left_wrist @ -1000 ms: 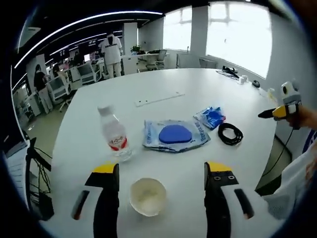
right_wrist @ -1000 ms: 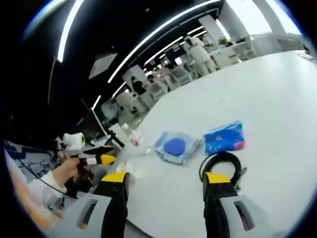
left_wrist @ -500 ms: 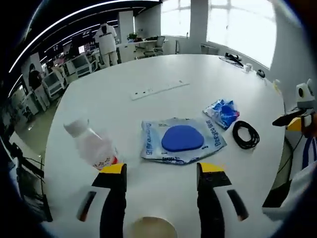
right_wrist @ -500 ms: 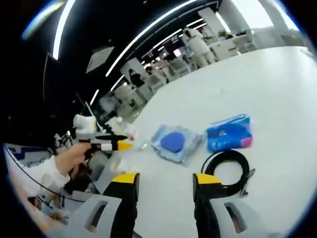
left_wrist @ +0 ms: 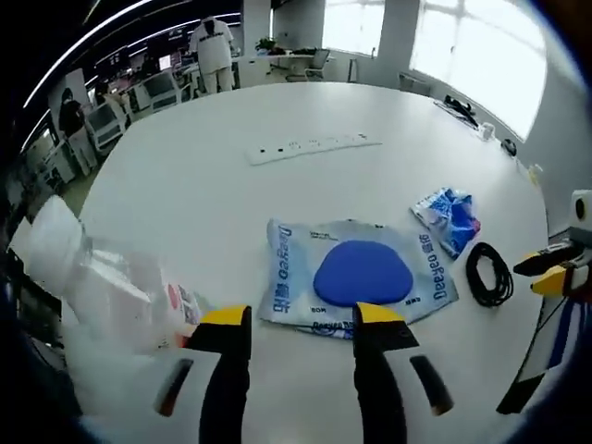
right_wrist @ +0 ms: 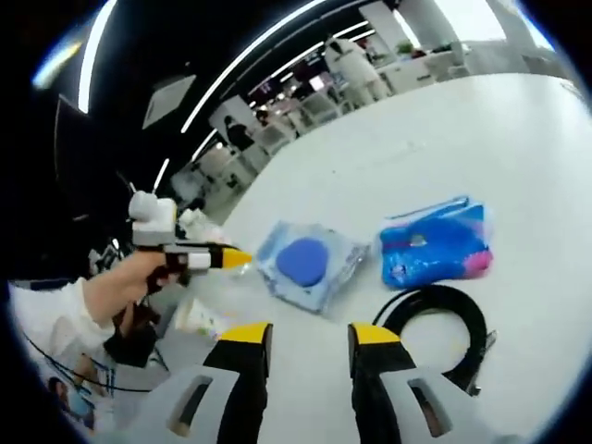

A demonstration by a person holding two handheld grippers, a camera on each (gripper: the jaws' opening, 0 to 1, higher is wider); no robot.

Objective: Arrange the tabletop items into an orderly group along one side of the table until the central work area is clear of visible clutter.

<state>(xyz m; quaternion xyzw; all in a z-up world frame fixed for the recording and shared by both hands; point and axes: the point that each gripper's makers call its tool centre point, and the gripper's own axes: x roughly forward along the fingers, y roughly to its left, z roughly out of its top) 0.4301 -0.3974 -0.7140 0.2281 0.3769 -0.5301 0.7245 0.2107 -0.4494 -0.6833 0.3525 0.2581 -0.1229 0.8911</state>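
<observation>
White office table (left_wrist: 185,176) holds a blue-disc pouch (left_wrist: 356,275), cable coil (right_wrist: 442,319), perhaps a blurred bottle (left_wrist: 111,291); both grippers' jaws stand apart, empty.

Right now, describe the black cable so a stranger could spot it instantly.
On the round white table, look past the clear pouch with the blue oval pad and the crumpled blue packet. The black cable lies beside them: a coiled ring, the only black item.

left gripper (left_wrist: 301,319) fingers parted, right gripper (right_wrist: 305,335) fingers parted
</observation>
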